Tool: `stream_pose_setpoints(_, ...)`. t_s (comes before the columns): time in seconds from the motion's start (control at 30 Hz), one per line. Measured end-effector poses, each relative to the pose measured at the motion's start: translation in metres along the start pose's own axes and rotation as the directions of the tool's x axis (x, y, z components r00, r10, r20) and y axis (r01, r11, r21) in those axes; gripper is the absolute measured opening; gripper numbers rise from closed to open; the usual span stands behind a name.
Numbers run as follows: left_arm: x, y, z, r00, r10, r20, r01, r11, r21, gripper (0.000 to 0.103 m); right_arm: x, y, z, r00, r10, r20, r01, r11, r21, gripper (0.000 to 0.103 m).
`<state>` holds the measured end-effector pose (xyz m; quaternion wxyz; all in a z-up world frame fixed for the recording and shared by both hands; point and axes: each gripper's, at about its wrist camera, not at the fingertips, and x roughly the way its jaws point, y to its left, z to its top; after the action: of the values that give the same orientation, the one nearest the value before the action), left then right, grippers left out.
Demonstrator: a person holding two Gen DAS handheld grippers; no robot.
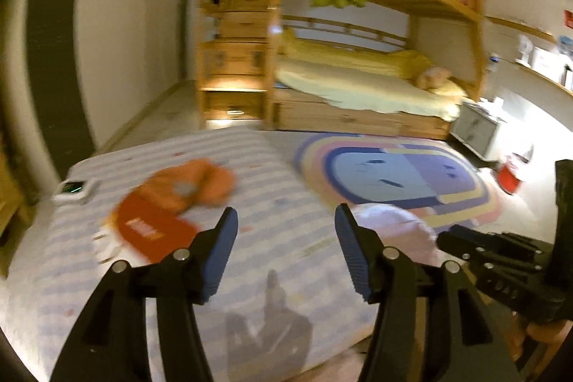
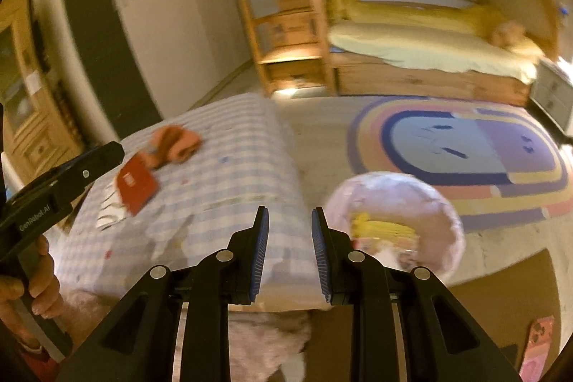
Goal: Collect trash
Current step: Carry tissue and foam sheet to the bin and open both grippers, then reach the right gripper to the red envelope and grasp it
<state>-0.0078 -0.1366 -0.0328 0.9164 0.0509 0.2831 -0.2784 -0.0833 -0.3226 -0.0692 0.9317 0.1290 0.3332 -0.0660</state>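
Observation:
A red packet (image 1: 152, 231) lies on the checked bed cover (image 1: 272, 188), beside an orange cloth (image 1: 193, 185) and white scraps (image 1: 105, 246); the packet also shows in the right wrist view (image 2: 138, 185). My left gripper (image 1: 286, 228) is open and empty above the cover, right of the packet. My right gripper (image 2: 290, 224) is open and empty over the bed's corner. A pink-lined bin (image 2: 397, 221) with yellow and white trash inside stands on the floor just right of it. The bin also shows in the left wrist view (image 1: 397, 231).
A wooden bunk bed (image 1: 358, 59) with drawer steps (image 1: 232, 59) stands at the far wall. A colourful rug (image 1: 397, 174) covers the floor. A red object (image 1: 508, 178) and a white cabinet (image 1: 476, 127) sit at the right. A small white device (image 1: 73, 188) lies on the bed's left edge.

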Motion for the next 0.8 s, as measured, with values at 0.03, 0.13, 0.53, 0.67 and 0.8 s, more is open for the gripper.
stream_pose_setpoints(0.03, -0.003, 0.014, -0.004, 1.0, 0.03, 0.0, -0.03, 0.999, -0.021, 0.056, 0.005, 0.011, 0.0, 1.0, 0.018, -0.009, -0.018, 1.0, -0.018, 0.032)
stream_pose_setpoints(0.13, -0.011, 0.051, -0.011, 0.996, 0.092, -0.011, -0.092, 0.992, -0.091, 0.058, 0.02, 0.045, 0.0, 0.997, 0.076, -0.035, -0.078, 0.994, -0.081, 0.032)
stream_pose_setpoints(0.53, -0.017, 0.155, -0.032, 0.954, 0.294, -0.059, -0.299, 0.923, -0.242, 0.06, 0.076, 0.131, 0.013, 0.974, 0.202, -0.105, -0.221, 0.948, -0.227, 0.041)
stream_pose_setpoints(0.67, -0.012, 0.183, -0.033, 0.935, 0.345, -0.084, -0.355, 0.893, -0.278, 0.062, 0.102, 0.15, 0.022, 0.965, 0.229, -0.132, -0.256, 0.932, -0.255, 0.045)
stream_pose_setpoints(0.8, -0.002, 0.2, -0.03, 0.908, 0.405, -0.11, -0.42, 0.87, -0.258, 0.062, 0.126, 0.163, 0.027, 0.959, 0.238, -0.157, -0.274, 0.923, -0.271, 0.054)
